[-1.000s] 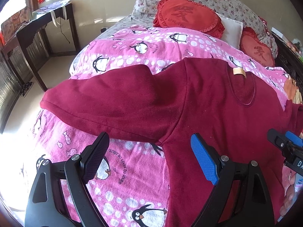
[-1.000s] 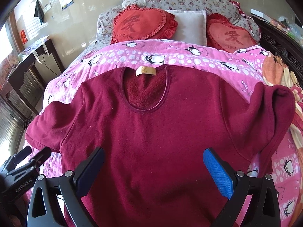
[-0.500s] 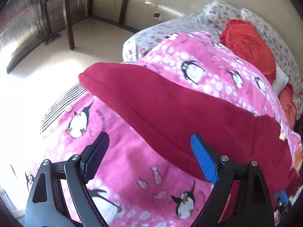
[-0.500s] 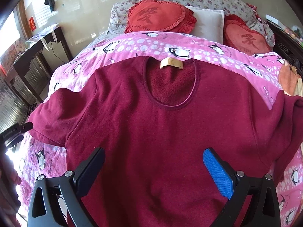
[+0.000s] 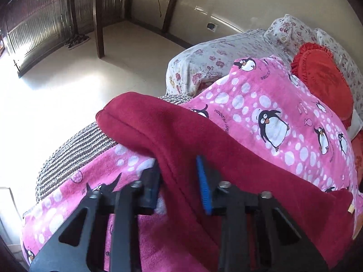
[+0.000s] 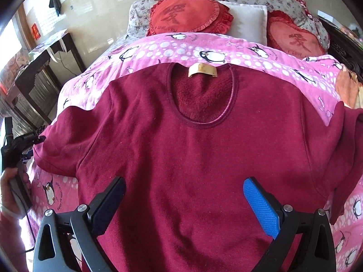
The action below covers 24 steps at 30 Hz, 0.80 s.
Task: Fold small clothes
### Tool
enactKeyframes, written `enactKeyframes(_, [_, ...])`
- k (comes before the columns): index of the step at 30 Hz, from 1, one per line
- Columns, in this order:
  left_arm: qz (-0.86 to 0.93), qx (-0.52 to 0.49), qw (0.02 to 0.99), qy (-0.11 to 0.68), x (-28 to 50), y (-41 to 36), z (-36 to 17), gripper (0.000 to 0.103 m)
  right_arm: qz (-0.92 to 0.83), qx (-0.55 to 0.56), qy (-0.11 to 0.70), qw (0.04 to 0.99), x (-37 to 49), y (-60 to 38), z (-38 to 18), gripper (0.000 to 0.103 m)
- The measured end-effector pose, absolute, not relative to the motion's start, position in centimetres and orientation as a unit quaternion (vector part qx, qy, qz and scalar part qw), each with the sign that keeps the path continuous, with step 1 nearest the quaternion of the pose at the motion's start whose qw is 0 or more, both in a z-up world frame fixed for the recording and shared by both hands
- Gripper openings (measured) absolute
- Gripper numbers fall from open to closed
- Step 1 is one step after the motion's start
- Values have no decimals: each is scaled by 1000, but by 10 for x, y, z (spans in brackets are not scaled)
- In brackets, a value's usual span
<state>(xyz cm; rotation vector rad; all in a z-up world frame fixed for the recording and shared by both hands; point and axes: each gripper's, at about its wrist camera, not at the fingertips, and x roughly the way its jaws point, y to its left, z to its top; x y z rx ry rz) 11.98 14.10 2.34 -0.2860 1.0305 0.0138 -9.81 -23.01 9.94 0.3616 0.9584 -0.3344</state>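
A dark red fleece sweater (image 6: 192,154) lies flat, neck away from me, on a pink penguin blanket (image 6: 204,52). Its left sleeve (image 5: 172,133) reaches toward the bed's left edge. My left gripper (image 5: 179,176) has its jaws narrowed on the lower edge of that sleeve, with cloth between the pads. It also shows at the sleeve's end in the right wrist view (image 6: 27,138). My right gripper (image 6: 183,195) is open above the sweater's lower body and holds nothing. The right sleeve (image 6: 340,149) lies folded at the bed's right side.
Two red heart cushions (image 6: 188,13) and a white pillow (image 6: 247,20) lie at the head of the bed. A dark wooden table (image 6: 38,68) stands left of the bed. Tiled floor (image 5: 68,79) lies beyond the bed's left edge. Orange cloth (image 6: 347,86) lies at the right.
My left gripper moved left to the sleeve and closed from wide open onto its lower edge. My right gripper stayed open and drew slightly nearer the sweater.
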Motion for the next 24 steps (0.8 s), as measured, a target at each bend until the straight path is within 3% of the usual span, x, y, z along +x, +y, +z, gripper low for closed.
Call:
enactKeyframes(7, [-65,-151,892,421,80,111,100,8,-183,190,440,858,-113,-258,105,103])
enactKeyframes(14, [-251,-97,891,367,9,-22,173,8,-221,236,405,855,-139,-303,118,103])
enactKeyframes(18, [-332,-34,865,375,-34,-117,162,8,-250,237,396,851,-159,-325,122,103])
enactKeyframes(24, [-416,46,787,453,-82,-219,87,10,-294,252,391,835,-196,-364,119,103])
